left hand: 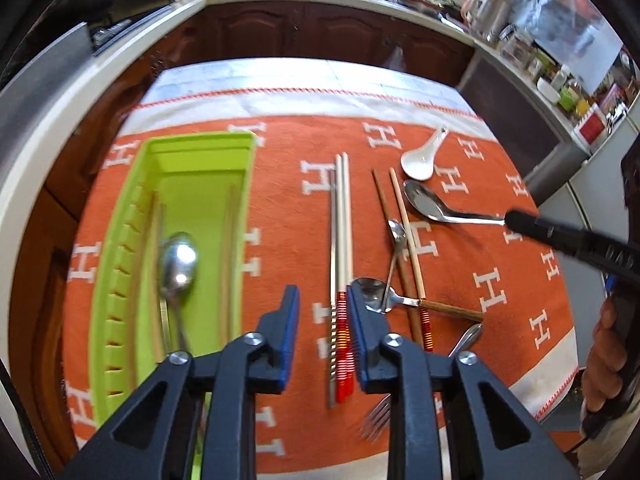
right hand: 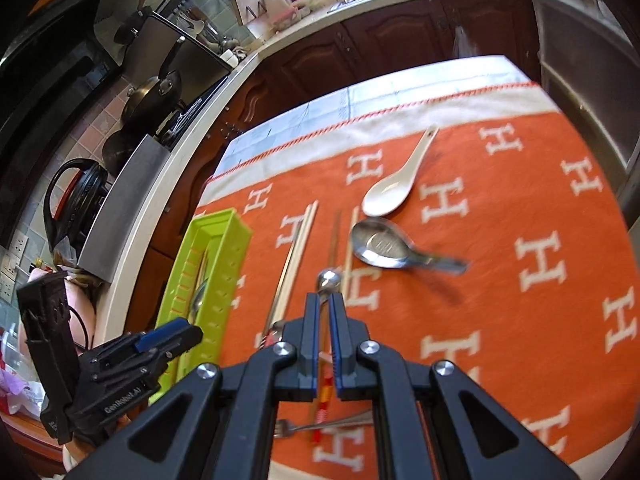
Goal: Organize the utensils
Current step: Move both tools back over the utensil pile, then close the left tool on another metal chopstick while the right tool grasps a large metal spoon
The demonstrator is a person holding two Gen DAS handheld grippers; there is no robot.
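Note:
A lime green utensil tray (left hand: 240,216) lies at the left of the orange cloth, with a metal spoon (left hand: 179,260) in it. My left gripper (left hand: 323,300) is open and empty, just right of the tray, above red-banded chopsticks (left hand: 341,232). My right gripper (right hand: 324,300) is shut on a small metal spoon (right hand: 329,279) and holds it above the cloth. In the left wrist view its fingers (left hand: 516,220) touch the handle end of a metal soup spoon (left hand: 430,202). A white ceramic spoon (right hand: 394,188) lies beyond the metal soup spoon (right hand: 384,246).
Wooden chopsticks (left hand: 404,232), a wooden-handled spoon (left hand: 400,300), a fork (left hand: 376,416) and another spoon (left hand: 468,338) lie mid-cloth. The tray (right hand: 224,264) and left gripper (right hand: 168,338) show at left. A counter with pans (right hand: 154,94) curves behind.

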